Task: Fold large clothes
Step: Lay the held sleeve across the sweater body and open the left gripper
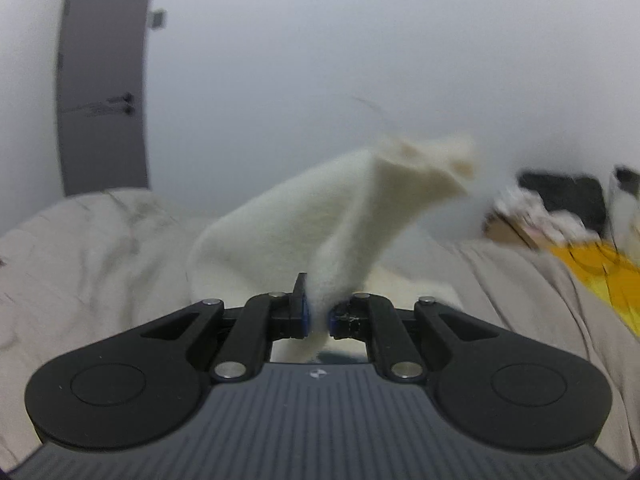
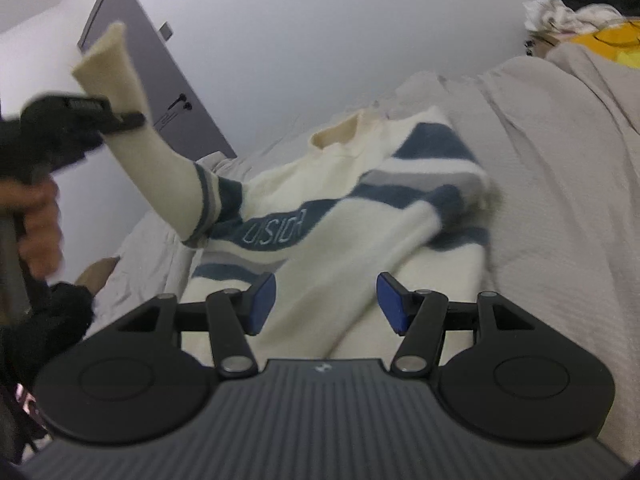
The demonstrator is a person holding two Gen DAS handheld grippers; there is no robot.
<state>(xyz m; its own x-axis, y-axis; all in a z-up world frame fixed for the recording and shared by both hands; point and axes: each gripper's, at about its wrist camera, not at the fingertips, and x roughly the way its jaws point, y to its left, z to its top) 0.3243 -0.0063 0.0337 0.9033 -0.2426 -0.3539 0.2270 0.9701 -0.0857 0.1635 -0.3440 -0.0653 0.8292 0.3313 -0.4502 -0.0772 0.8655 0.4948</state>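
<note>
Sweater (image 2: 340,216), cream with blue stripes: we keep it spread on the bed (image 2: 560,184), its sleeve (image 1: 320,224) raised and pinched in our left gripper (image 1: 318,316) for folding inward, we judge, while our right gripper (image 2: 326,300) hovers above the body, jaws apart and empty.

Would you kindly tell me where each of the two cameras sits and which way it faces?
Left wrist: on the left gripper, facing the white wall; jaws shut on the cream knit sleeve.
Right wrist: on the open right gripper, looking down at the cream-and-blue striped sweater; a hand shows.
Shared: sleeve, grey door, beige bedcover.
</note>
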